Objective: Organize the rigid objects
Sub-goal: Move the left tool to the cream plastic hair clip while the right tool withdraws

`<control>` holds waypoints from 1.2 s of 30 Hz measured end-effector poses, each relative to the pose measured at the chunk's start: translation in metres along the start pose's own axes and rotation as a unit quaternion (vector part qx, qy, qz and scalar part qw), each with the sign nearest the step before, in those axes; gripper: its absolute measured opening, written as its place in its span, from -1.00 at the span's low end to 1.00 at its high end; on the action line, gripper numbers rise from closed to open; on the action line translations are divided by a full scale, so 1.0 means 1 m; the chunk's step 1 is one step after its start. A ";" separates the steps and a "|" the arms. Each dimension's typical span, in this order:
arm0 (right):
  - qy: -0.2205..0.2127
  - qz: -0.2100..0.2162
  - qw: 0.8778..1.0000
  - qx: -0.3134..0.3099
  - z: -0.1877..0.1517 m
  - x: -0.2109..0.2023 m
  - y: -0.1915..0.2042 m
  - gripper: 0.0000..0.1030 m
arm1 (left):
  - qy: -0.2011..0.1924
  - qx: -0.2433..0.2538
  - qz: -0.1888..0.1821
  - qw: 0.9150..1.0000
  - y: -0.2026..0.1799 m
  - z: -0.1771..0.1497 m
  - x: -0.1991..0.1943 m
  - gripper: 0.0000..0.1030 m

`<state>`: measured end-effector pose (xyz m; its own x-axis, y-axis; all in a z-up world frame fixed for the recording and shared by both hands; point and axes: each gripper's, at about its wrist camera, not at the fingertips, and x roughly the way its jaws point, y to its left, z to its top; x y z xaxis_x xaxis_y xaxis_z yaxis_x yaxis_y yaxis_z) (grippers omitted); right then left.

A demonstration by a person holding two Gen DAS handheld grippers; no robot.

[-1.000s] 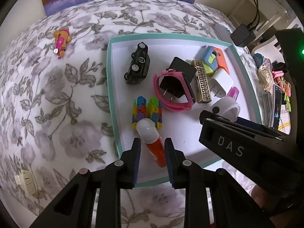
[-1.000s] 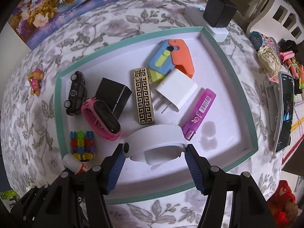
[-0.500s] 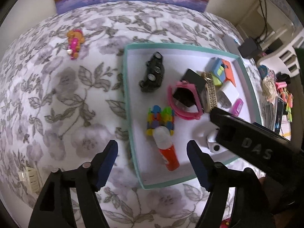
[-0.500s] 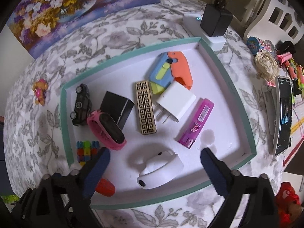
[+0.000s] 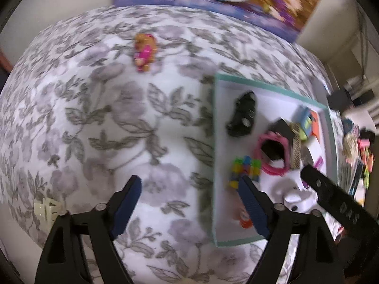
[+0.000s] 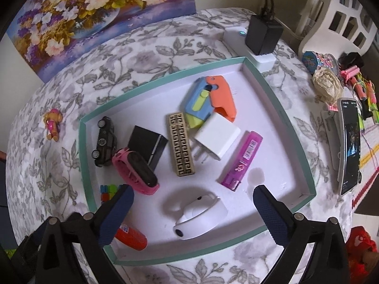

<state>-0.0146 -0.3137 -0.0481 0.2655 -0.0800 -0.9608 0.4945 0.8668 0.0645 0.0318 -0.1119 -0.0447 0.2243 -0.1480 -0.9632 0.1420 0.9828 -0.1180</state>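
A teal-rimmed tray (image 6: 279,108) holds several small items. Among them are a white wristband (image 6: 199,217), an orange glue stick (image 6: 132,236), a pink watch (image 6: 135,170) and a black toy car (image 6: 104,139). My right gripper (image 6: 193,194) is open above the wristband, with its pads well clear of it. My left gripper (image 5: 189,184) hangs over the floral cloth, left of the tray (image 5: 214,142). Its jaws are opening and nothing is between them. The glue stick (image 5: 245,220) lies in the tray behind its right finger. A pink and brown pup figure (image 5: 144,52) lies on the cloth, far from the tray.
A flower painting (image 6: 99,14) leans at the back. A white power strip with a black adapter (image 6: 263,35) sits by the tray's far corner. A phone (image 6: 350,142) and small clutter lie to the right. A pale hair clip (image 5: 47,210) lies on the cloth at the left.
The left gripper let go of the glue stick, opened and moved left off the tray. The right gripper opened and released the white wristband, which now lies in the tray.
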 end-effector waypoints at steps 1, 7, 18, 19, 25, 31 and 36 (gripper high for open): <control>-0.001 0.002 1.000 -0.003 -0.001 -0.001 0.003 0.99 | -0.003 -0.012 0.003 1.000 0.008 0.002 -0.002 0.82; -0.008 0.019 0.999 -0.035 -0.008 -0.007 0.029 1.00 | -0.029 -0.059 0.025 0.998 0.044 0.006 -0.014 0.82; -0.020 0.044 0.995 -0.090 -0.026 -0.020 0.077 1.00 | -0.076 -0.110 0.046 0.990 0.104 0.002 -0.044 0.82; -0.020 0.048 0.994 -0.095 -0.028 -0.020 0.083 1.00 | -0.078 -0.116 0.052 0.989 0.112 0.000 -0.045 0.82; -0.003 0.068 0.988 -0.141 -0.046 -0.011 0.118 1.00 | -0.070 -0.154 0.079 0.982 0.158 -0.015 -0.039 0.82; 0.007 0.060 0.985 -0.165 -0.057 -0.002 0.136 1.00 | -0.041 -0.178 0.069 0.981 0.186 -0.037 -0.026 0.82; 0.010 0.059 0.983 -0.174 -0.063 0.000 0.146 1.00 | -0.025 -0.183 0.059 0.981 0.188 -0.046 -0.018 0.75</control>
<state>0.0053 -0.1559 -0.0561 0.2854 0.0388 -0.9576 0.1462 0.9857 0.0835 0.0097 0.0808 -0.0602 0.2666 -0.0280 -0.9634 -0.2409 0.9659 -0.0947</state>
